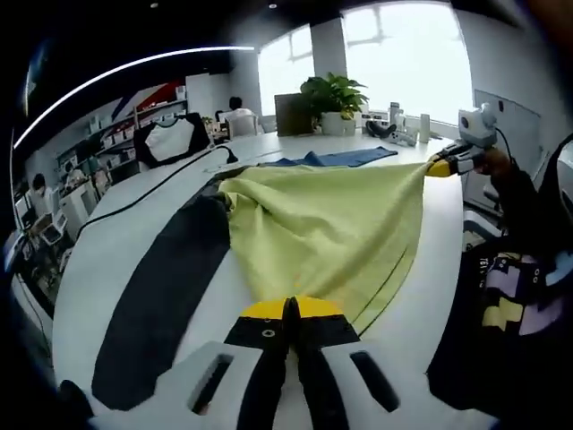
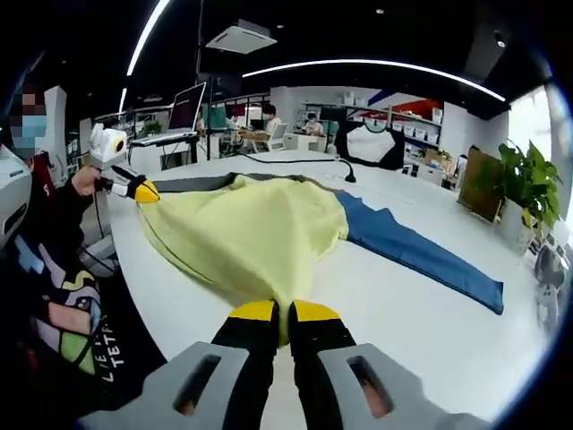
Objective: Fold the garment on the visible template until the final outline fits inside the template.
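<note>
Through my left gripper view, daylight from the big windows [image 1: 407,58] blows out to white glare, and the white table [image 1: 116,242] under it looks evenly bright with soft shadows. My right gripper view is lit by a curved ceiling light strip [image 2: 376,67] against a dark ceiling. Both pictures bend hard at the edges, and the far desks look soft and small.

My yellow garment [image 1: 327,237] is soft matt cloth, creased; the white bench [image 2: 394,305] under it looks smooth, faintly glossy.
</note>
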